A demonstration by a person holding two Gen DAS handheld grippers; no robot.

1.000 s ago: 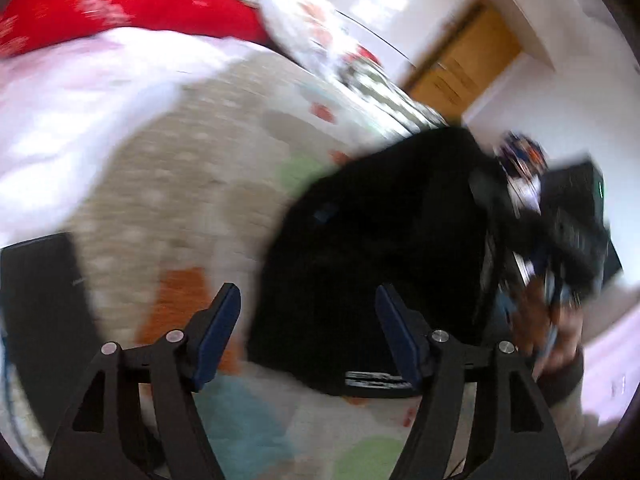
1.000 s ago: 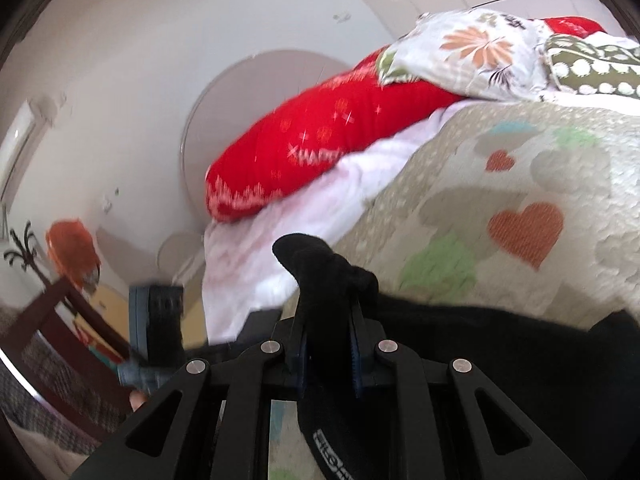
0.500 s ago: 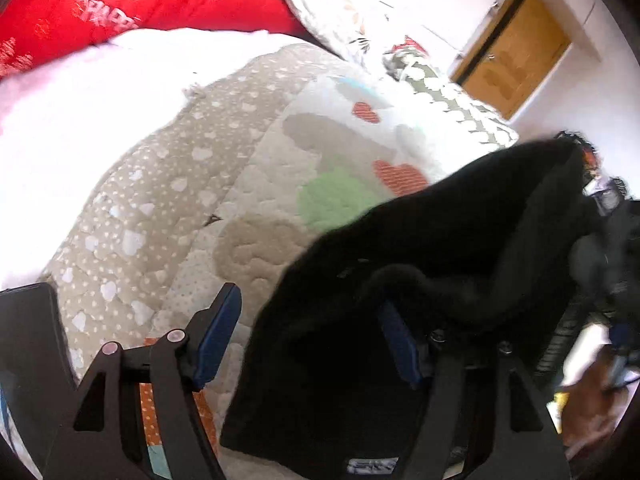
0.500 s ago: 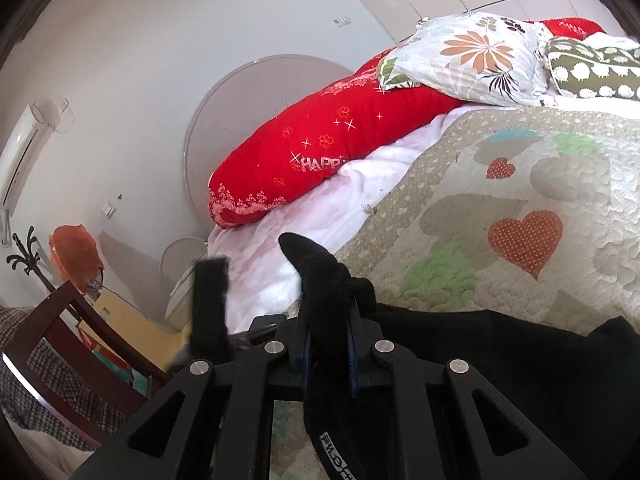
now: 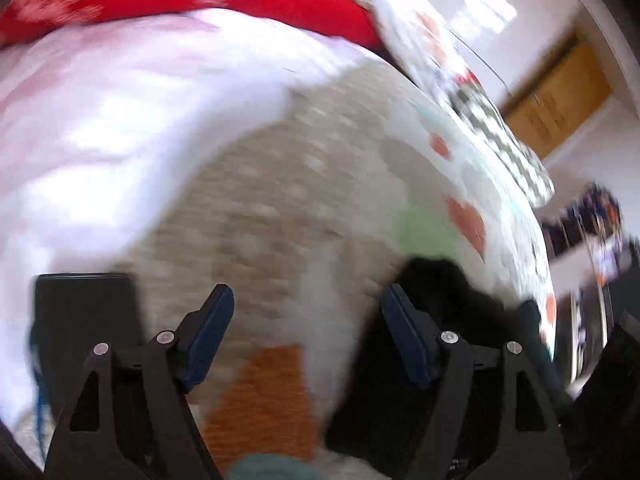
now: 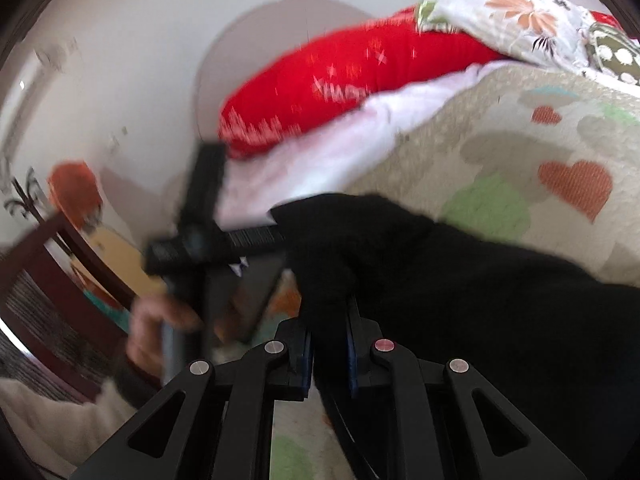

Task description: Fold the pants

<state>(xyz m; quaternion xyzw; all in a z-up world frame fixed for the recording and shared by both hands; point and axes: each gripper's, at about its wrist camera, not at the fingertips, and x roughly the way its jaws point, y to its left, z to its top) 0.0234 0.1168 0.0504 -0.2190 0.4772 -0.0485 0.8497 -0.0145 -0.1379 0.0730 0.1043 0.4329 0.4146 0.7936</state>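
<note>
Black pants (image 6: pixel 460 280) in right tongs (image 6: pixel 328 354)

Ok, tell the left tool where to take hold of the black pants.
Grip the raised fold of the black pants beside the left tool, coming from the quilt side. That edge stands up off the bed, while the right tool already pinches another corner. Its jaws have just been opening, nothing between them.

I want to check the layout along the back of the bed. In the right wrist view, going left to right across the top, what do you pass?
Red bolster pillow → floral pillow → green polka-dot pillow.
</note>
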